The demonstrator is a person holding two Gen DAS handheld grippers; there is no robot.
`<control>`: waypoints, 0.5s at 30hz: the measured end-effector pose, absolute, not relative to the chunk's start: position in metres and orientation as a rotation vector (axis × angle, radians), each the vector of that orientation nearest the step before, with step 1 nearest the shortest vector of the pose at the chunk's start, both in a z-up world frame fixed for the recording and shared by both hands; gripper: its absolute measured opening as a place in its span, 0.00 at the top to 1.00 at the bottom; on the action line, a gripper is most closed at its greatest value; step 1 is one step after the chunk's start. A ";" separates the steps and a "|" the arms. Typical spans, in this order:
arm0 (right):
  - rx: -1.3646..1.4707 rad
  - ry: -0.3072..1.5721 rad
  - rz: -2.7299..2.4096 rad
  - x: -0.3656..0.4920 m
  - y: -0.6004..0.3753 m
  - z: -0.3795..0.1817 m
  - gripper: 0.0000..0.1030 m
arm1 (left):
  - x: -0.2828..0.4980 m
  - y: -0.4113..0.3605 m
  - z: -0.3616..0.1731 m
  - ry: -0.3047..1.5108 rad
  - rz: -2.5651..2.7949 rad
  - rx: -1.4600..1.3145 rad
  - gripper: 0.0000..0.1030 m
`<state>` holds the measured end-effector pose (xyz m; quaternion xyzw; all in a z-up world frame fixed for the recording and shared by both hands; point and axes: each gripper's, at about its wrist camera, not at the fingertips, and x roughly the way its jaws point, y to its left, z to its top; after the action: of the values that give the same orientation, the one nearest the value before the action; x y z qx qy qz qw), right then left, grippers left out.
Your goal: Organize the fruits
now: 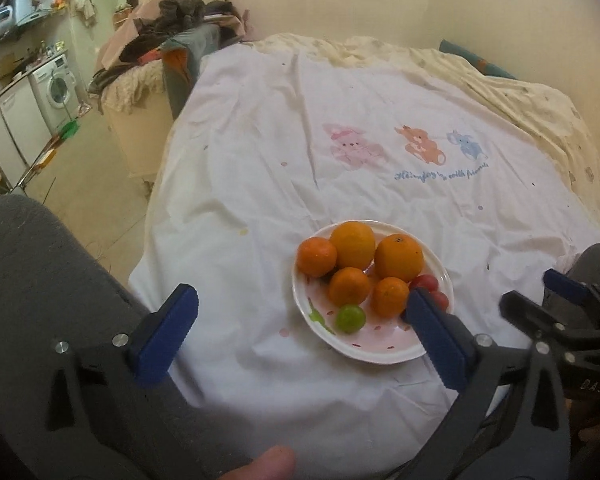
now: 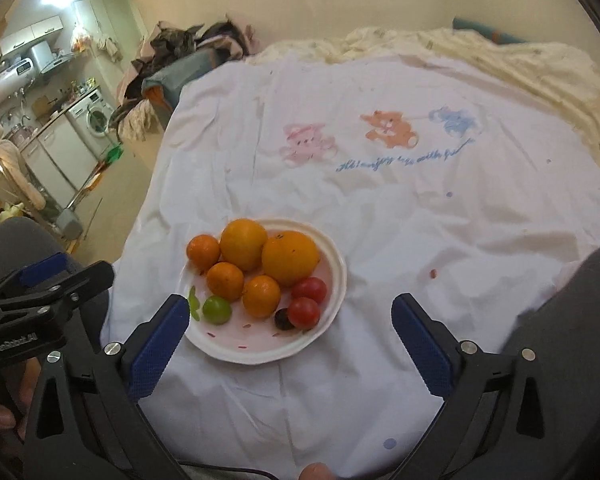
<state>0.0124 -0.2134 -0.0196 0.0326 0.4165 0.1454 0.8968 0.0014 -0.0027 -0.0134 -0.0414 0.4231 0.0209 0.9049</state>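
A white plate (image 1: pixel 380 354) (image 2: pixel 260 354) with pink marks sits on a white bedsheet. It holds two large oranges (image 1: pixel 399 257) (image 2: pixel 290 257), three small mandarins (image 1: pixel 349 286) (image 2: pixel 225 281), a green fruit (image 1: pixel 350 318) (image 2: pixel 216 309), two red cherry tomatoes (image 2: pixel 304 312) and a dark grape (image 2: pixel 282 319). My left gripper (image 1: pixel 302 316) is open and empty, its right finger over the plate's right side. My right gripper (image 2: pixel 290 322) is open and empty, its left finger by the plate's left edge.
The white sheet (image 1: pixel 340 112) with cartoon animals covers a bed; a cream quilt (image 2: pixel 500 56) lies at its far side. A cluttered cabinet with clothes (image 1: pixel 164 40) stands far left. A kitchen with a washing machine (image 1: pixel 58 88) lies beyond. The right gripper shows in the left view (image 1: pixel 560 312).
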 end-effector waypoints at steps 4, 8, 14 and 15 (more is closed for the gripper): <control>0.048 0.832 0.278 0.012 -0.211 -0.020 0.00 | -0.001 -0.008 -0.014 0.863 0.063 -0.050 0.00; 0.049 0.845 0.264 0.015 -0.209 -0.024 0.00 | -0.003 -0.011 -0.013 0.858 0.064 -0.041 0.00; 0.062 0.840 0.259 0.014 -0.211 -0.024 0.00 | -0.005 -0.010 -0.013 0.868 0.063 -0.056 0.00; 0.062 0.839 0.259 0.014 -0.211 -0.024 0.00 | -0.005 -0.011 -0.014 0.867 0.065 -0.050 0.00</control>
<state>0.0144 -0.2113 -0.0237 0.0300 0.4063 0.1254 0.9046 -0.0051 -0.0108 -0.0137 -0.0242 0.4199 0.0315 0.9067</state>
